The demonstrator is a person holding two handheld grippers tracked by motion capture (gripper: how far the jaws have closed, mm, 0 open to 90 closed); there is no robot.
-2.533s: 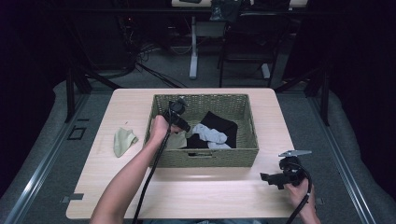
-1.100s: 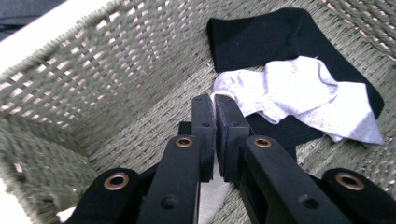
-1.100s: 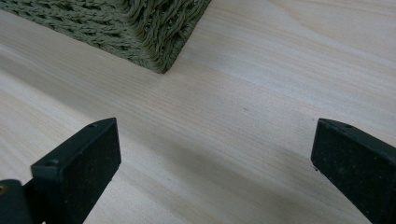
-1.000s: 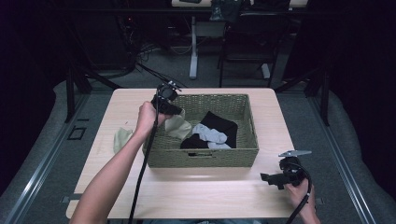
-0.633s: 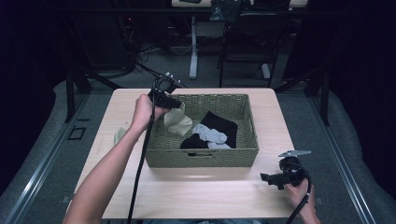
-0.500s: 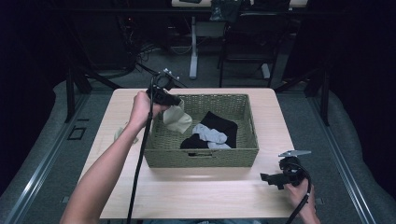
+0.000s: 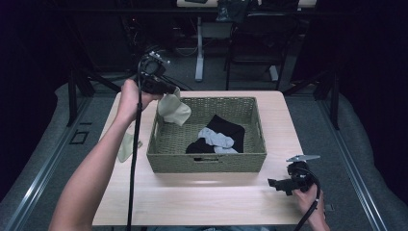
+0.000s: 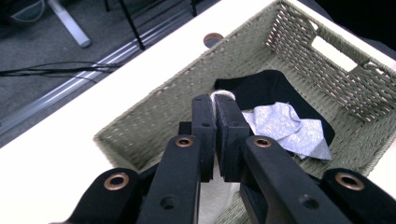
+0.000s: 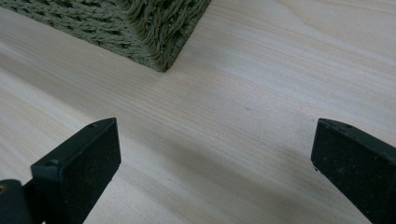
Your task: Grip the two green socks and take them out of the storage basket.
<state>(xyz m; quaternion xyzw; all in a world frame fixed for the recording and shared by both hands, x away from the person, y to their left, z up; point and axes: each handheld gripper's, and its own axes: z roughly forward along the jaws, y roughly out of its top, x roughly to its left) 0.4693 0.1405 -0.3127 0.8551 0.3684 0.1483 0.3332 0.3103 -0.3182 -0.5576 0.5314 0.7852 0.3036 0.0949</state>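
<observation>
Lifted out of the wicker basket [image 7: 207, 161], the pale sock [image 7: 174, 109] now hung above the basket's far-left corner, clamped in the closed jaws of the left gripper [image 7: 166, 90], which had risen and drifted toward the basket's left wall. That suggested the sock was bound for its mate [image 7: 126, 147], lying on the bench [image 7: 202, 202] left of the basket. Right of the basket's near corner, the right gripper [image 7: 273, 183] rested with jaws wide apart, empty.

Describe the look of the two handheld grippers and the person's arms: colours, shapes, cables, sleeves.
Both grippers are black. The left gripper has two flat rectangular jaws on bars with brass-coloured rivets, and a black cable trails from it. The right gripper carries a grey three-cornered plate on top and has blocky black jaws; a black cable leaves it too. The left forearm is bare, with no sleeve in sight.
</observation>
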